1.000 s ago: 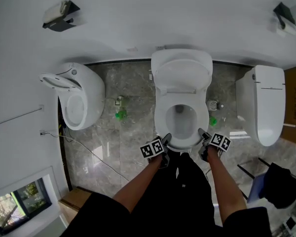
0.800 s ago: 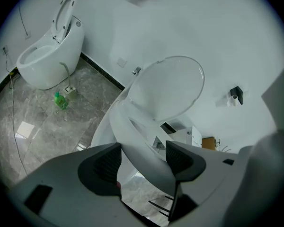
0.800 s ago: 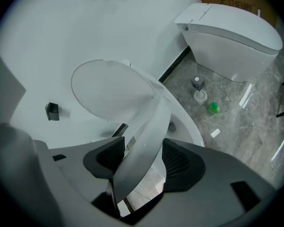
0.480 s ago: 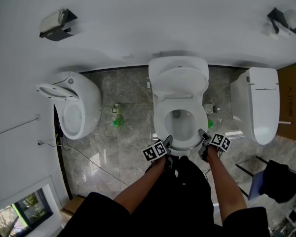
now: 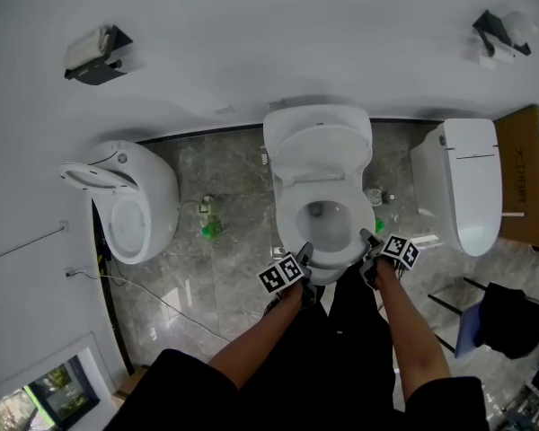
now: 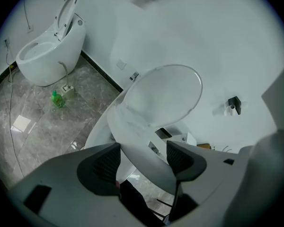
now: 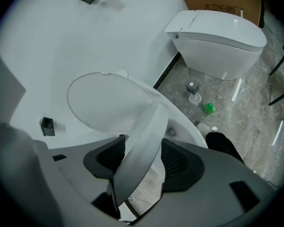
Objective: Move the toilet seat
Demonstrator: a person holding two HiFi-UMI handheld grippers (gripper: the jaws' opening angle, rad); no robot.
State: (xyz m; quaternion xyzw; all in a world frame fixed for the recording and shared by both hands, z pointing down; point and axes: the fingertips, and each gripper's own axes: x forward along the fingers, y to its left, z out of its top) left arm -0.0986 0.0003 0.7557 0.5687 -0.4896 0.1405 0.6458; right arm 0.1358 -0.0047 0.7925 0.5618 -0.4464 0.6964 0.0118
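Green bottle [image 5: 211, 230] on marble floor [image 5: 229, 281]

Printed text is appearing on one object only, the cardboard box [image 7: 222, 1] at twelve to one o'clock in the right gripper view, where a single row of dark Chinese characters is running across its brown side, too small to be read with certainty. In the head view the same box [image 5: 530, 178] is sitting at three o'clock with dark print running along its face, again illegible. The left gripper [image 5: 304, 257] and right gripper [image 5: 368, 241], near six o'clock of that view, are each carrying black-and-white square pattern markers.
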